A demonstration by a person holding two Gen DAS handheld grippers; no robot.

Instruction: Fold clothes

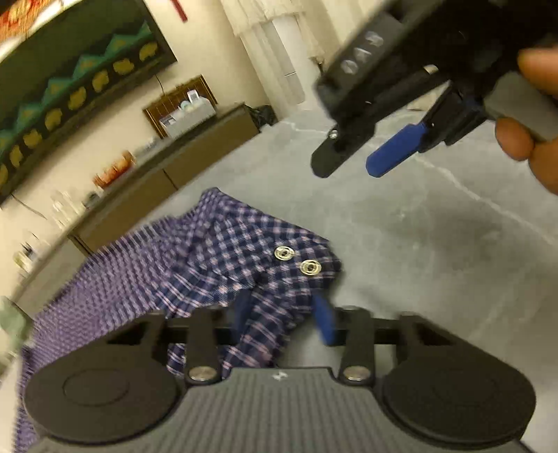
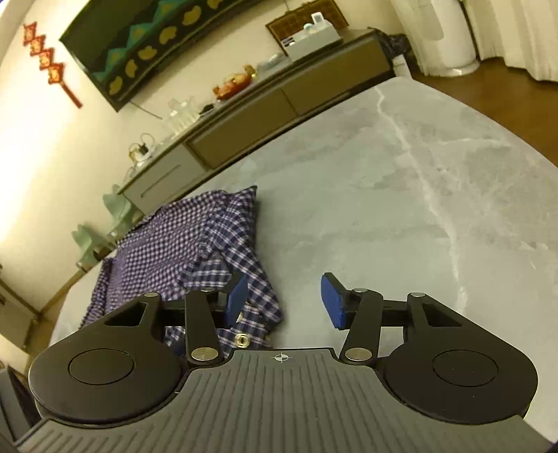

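A blue, purple and white checked shirt [image 1: 223,251] with two metal snap buttons [image 1: 296,259] lies bunched on a grey marbled table [image 1: 436,244]. My left gripper [image 1: 282,313] has its blue fingers apart with shirt fabric lying between them. My right gripper [image 2: 284,299] is open and empty, above the table at the shirt's [image 2: 181,244] right edge. It also shows in the left wrist view [image 1: 352,163], held up by a hand at the upper right, above and beyond the shirt.
A long low cabinet [image 2: 279,101] with jars, boxes and ornaments stands along the wall behind the table. A dark framed picture [image 2: 157,38] hangs above it. White curtains [image 2: 516,31] and a white cylinder [image 2: 439,35] stand at the far right.
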